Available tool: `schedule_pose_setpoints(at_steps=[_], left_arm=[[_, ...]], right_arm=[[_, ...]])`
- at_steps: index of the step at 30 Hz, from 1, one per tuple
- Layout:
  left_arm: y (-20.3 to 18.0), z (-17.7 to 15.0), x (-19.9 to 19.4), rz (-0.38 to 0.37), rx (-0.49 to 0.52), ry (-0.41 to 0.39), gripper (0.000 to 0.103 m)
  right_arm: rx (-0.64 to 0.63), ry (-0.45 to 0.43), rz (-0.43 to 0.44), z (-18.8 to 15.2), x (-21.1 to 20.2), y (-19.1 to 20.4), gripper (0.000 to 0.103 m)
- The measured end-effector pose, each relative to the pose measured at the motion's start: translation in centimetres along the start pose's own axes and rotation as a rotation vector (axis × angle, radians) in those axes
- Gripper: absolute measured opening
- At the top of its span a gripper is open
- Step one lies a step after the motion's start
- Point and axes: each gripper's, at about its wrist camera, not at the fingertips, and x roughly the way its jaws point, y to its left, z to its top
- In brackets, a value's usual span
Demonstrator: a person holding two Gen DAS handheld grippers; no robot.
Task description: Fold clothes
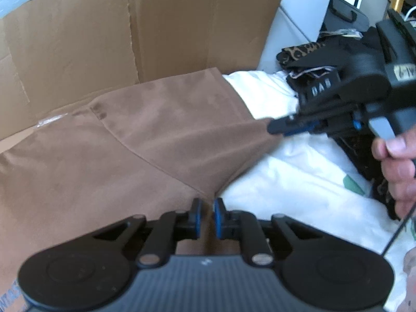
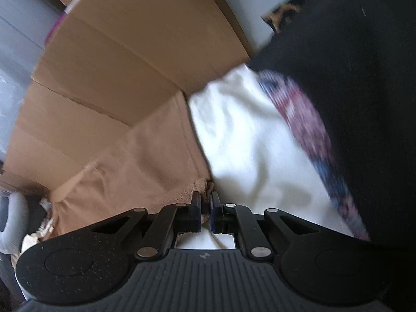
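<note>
Two close, downward wrist views, shared brown garment [image 1: 156, 130]

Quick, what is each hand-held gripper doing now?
Left hand-held gripper: closed on the brown garment.
Right hand-held gripper: closed on the same garment's edge.

One brown garment [image 1: 135, 135] counted, spread ahead of left gripper [image 1: 207, 208]. One white cloth [image 1: 280, 171] counted, to its right. Two grippers seen: left, plus right gripper [image 1: 279, 127] at brown garment's far corner. One hand [image 1: 397, 166] seen (fingers only). One flattened cardboard sheet [image 1: 130, 31] counted beyond. Dark clothes pile [image 1: 312, 62], far right: pieces not separable, one leopard-print item [image 1: 299, 50] made out.
</note>
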Motion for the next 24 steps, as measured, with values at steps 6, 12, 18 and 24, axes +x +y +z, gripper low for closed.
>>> schedule_pose_setpoints(at_steps=[6, 12, 18, 24], left_arm=[[-0.3, -0.3, 1.3, 0.012, 0.028, 0.018, 0.026], [1.0, 0.1, 0.5, -0.026, 0.020, 0.014, 0.006], [2.1, 0.0, 0.1, -0.102, 0.032, 0.039, 0.003], [3.3, 0.8, -1.4, -0.145, 0.000, 0.008, 0.010]], right_arm=[[-0.005, 0.020, -0.005, -0.3, -0.4, -0.3, 0.005], [-0.070, 0.014, -0.049, -0.1, -0.3, 0.3, 0.005], [-0.134, 0.010, -0.091, -0.3, 0.2, 0.8, 0.006], [-0.177, -0.016, -0.116, -0.3, -0.8, 1.4, 0.010]])
